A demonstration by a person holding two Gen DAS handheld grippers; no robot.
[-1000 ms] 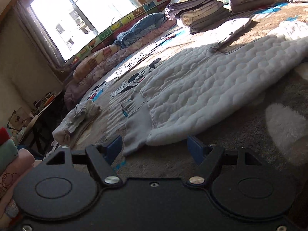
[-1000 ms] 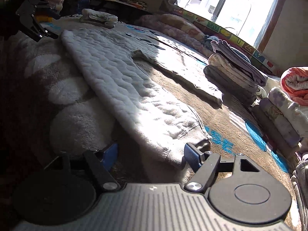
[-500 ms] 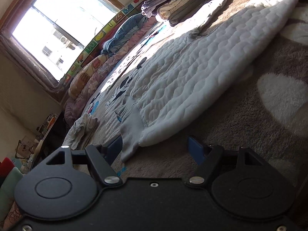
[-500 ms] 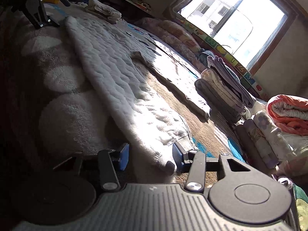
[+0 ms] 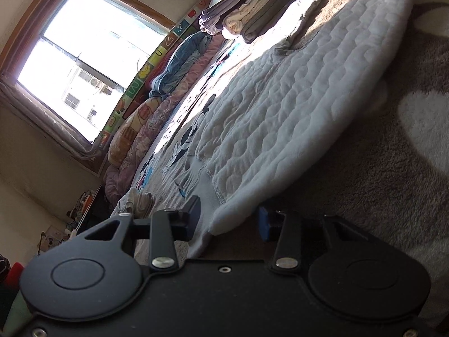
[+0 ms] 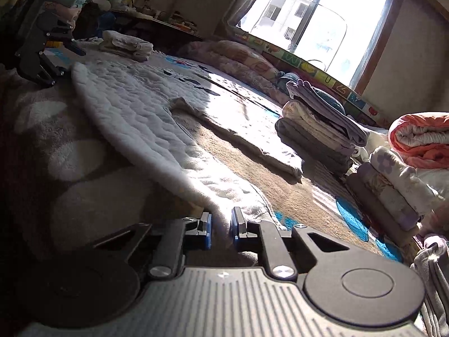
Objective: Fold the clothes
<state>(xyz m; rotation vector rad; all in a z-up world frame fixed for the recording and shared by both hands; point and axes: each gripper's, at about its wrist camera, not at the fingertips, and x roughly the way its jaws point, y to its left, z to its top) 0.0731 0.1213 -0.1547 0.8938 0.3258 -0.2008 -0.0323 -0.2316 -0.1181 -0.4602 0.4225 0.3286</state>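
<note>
A white quilted garment (image 5: 294, 106) lies stretched out flat on a brown fuzzy blanket (image 5: 393, 182). My left gripper (image 5: 228, 221) is open, partly narrowed, and one end of the garment with its grey cuff lies between the fingers. In the right wrist view the same garment (image 6: 134, 106) runs away toward the far left. There my right gripper (image 6: 220, 229) is shut on its near edge, the cloth pinched between the blue pads. The left gripper (image 6: 42, 53) shows at the garment's far end.
A stack of folded laundry (image 6: 317, 132) sits beyond the garment, with more folded piles (image 6: 393, 185) and a rolled orange blanket (image 6: 421, 137) at the right. A small folded bundle (image 6: 126, 45) lies near the left gripper. Pillows (image 5: 132, 132) line the window side.
The right gripper's fingers have come together on the garment's edge. The left gripper's fingers have narrowed around the cuff end, and both views have tilted and moved closer to the cloth.
</note>
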